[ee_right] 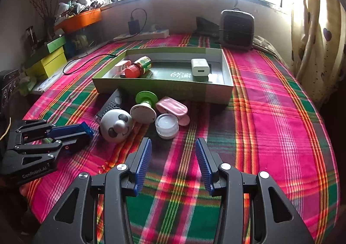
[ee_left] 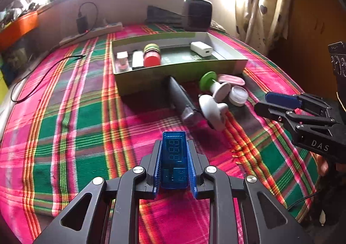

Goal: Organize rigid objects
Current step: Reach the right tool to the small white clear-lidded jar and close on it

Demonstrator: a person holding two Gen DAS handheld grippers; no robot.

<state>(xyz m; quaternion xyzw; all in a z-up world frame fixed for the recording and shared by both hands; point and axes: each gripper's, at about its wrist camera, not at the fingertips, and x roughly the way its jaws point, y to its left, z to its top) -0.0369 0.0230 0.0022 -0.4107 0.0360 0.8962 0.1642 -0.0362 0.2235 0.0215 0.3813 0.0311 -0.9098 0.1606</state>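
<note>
My left gripper (ee_left: pixel 174 143) is shut on a blue see-through USB meter (ee_left: pixel 174 161), held above the plaid cloth. My right gripper (ee_right: pixel 174 141) stands open with nothing between its fingers, just short of a small clear jar (ee_right: pixel 166 125). Near the jar lie a panda-faced white toy (ee_right: pixel 116 125), a green-and-white spool (ee_right: pixel 143 103), a pink case (ee_right: pixel 173 107) and a black remote (ee_left: pixel 181 101). Behind them the green box (ee_right: pixel 162 88) holds a red-capped jar (ee_right: pixel 137 67), a white charger (ee_right: pixel 200 66) and a pink-white item (ee_left: pixel 122 61).
A power strip (ee_right: pixel 142 35) with a plugged adapter lies at the back wall, and a black cable (ee_left: pixel 43 79) trails over the cloth. A dark square appliance (ee_right: pixel 236 29) stands back right, a curtain (ee_right: pixel 313 38) on the right, stacked boxes (ee_right: pixel 49 58) on the left.
</note>
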